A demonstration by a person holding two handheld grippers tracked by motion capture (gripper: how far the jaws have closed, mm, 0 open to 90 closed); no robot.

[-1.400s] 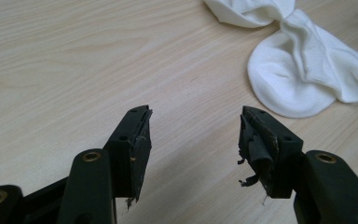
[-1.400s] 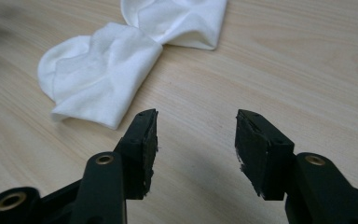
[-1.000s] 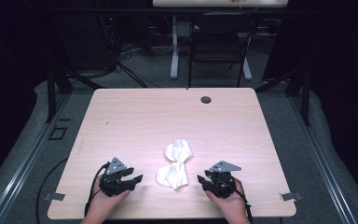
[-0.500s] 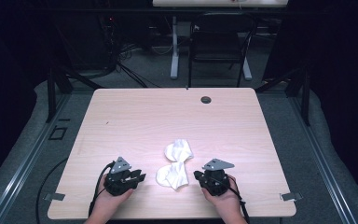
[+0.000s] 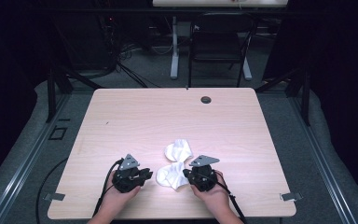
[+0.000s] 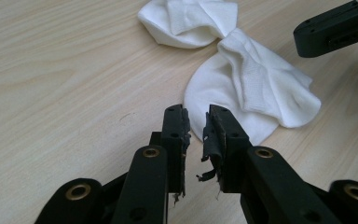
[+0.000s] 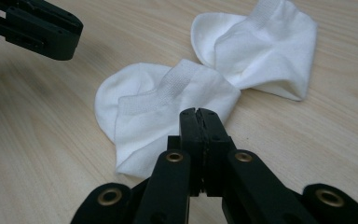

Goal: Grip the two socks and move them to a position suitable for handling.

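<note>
Two white ankle socks lie touching on the wooden table [image 5: 168, 116]: a near sock [image 5: 170, 176] [image 6: 251, 93] [image 7: 154, 102] and a far sock [image 5: 178, 150] [image 6: 191, 21] [image 7: 261, 46]. My left gripper [image 5: 145, 175] [image 6: 196, 114] points at the near sock's left edge. Its jaws have just been closing and stand a narrow gap apart with nothing between them. My right gripper [image 5: 186, 173] [image 7: 199, 113] sits at the near sock's right edge, over its fabric. Its jaws are shut tight together with no cloth between them. Each gripper shows in the other's view, the right [image 6: 335, 25] and the left [image 7: 37, 28].
A dark round grommet [image 5: 206, 99] sits near the table's far edge. Behind the table stand a black chair [image 5: 219, 42] and a white desk leg [image 5: 175, 51], with cables on the floor. Bare tabletop stretches beyond the socks and to both sides.
Both hands slid inward to the near sock, the right one further. The jaws of both grippers narrowed from wide open, the right pair fully closing.
</note>
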